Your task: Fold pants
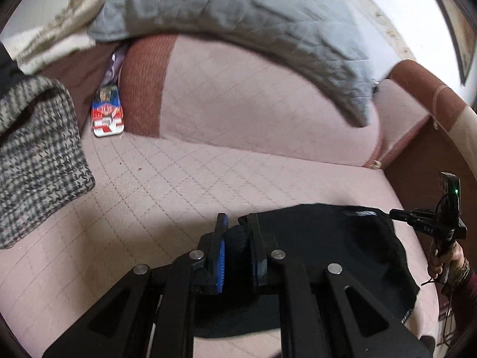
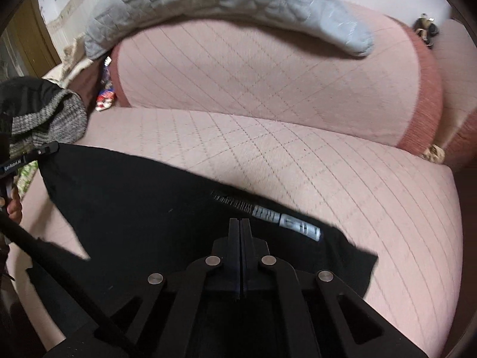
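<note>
The black pants (image 1: 322,247) lie on the pink quilted sofa seat (image 1: 179,179). My left gripper (image 1: 237,223) is shut on a bunched fold of the black pants at their left edge. In the right wrist view the pants (image 2: 134,203) spread across the seat (image 2: 357,179), with a white printed label strip (image 2: 286,223) near the far edge. My right gripper (image 2: 240,223) has its jaws pressed together over the black cloth; whether cloth is pinched between them does not show. The right gripper's handle (image 1: 447,220) shows at the pants' right end.
A grey quilted blanket (image 1: 238,15) hangs over the sofa backrest (image 1: 253,104). A houndstooth garment (image 1: 38,155) lies on the seat at left. A red, white and blue packet (image 1: 107,113) sits in the gap beside the backrest. The sofa's right edge drops to dark floor (image 1: 417,164).
</note>
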A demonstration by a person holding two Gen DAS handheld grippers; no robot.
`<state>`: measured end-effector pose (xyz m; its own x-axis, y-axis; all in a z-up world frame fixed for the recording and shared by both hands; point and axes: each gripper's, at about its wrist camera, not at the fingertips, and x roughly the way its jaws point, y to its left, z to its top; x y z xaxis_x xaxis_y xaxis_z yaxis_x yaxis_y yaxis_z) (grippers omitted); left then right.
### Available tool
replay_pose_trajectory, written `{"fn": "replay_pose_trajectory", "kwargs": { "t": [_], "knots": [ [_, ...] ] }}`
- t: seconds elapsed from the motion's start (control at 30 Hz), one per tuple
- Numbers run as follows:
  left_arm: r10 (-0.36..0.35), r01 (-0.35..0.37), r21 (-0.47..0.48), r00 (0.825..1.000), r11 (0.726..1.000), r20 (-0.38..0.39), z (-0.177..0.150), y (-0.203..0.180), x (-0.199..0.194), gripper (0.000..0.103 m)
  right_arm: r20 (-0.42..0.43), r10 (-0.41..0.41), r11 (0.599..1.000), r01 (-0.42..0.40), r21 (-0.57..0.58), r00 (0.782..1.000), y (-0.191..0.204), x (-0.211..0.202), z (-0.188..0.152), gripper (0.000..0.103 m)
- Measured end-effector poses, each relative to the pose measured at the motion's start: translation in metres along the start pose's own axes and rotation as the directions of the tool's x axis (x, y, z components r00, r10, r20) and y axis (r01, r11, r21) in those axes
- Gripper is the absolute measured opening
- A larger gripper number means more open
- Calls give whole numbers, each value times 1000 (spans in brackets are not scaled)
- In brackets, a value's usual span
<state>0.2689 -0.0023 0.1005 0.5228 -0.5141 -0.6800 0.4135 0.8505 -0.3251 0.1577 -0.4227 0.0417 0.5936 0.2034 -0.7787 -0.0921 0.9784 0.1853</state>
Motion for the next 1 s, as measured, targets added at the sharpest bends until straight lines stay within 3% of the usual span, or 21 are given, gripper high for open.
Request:
{"fn": "replay_pose_trajectory", "kwargs": {
  "t": [0.13, 0.17, 0.2, 0.23, 0.3, 0.33, 0.4, 0.7, 0.77, 0.87, 0.9, 0.97, 1.0],
  "knots": [
    [-15, 13, 52, 999, 999, 47, -19, -30, -43, 12, 9, 22, 1000, -22, 12, 1000, 9, -34, -29, 1],
    [-19, 16, 60, 998, 998, 55, -23, -36, -50, 12, 9, -7, 1000, 7, 1, 1000, 12, -38, -34, 2],
    [-21, 17, 66, 998, 998, 61, -26, -41, -57, 12, 11, -41, 999, 41, -5, 999, 13, -41, -35, 12],
    [-19, 15, 72, 998, 997, 65, -29, -47, -62, 12, 6, -64, 998, 64, -7, 998, 13, -40, -34, 38],
    [-16, 11, 75, 998, 997, 65, -32, -51, -66, 12, 11, -100, 995, 100, -19, 995, 10, -35, -26, 77],
    [-8, 3, 71, 998, 997, 61, -33, -51, -65, 12, 23, -141, 989, 142, -49, 990, 10, -30, -20, 80],
    [8, -11, 60, 998, 998, 56, -31, -47, -61, 12, 3, -179, 980, 178, -85, 984, 7, -16, -7, 80],
    [80, -80, -23, 997, 997, 6, -12, 21, 7, 12, -158, -103, 983, 76, -167, 982, -27, 92, 40, 77],
    [80, -80, -35, 997, 996, -11, -13, 30, 23, 12, -215, -62, 986, 26, -167, 975, -38, 117, 39, 78],
    [101, -102, -22, 994, 995, -30, -18, 37, 42, 12, -192, 21, 989, -49, -141, 981, -48, 119, 39, 83],
    [103, -104, -25, 994, 994, -35, -19, 39, 47, 12, -190, 21, 987, -51, -151, 981, -47, 118, 37, 80],
    [103, -105, -37, 994, 994, -36, -19, 42, 51, 12, -192, 41, 982, -75, -173, 981, -40, 113, 32, 58],
    [104, -105, -43, 994, 994, -34, -19, 42, 51, 12, -199, 63, 981, -97, -166, 978, -37, 111, 31, 33]
  ]
}}
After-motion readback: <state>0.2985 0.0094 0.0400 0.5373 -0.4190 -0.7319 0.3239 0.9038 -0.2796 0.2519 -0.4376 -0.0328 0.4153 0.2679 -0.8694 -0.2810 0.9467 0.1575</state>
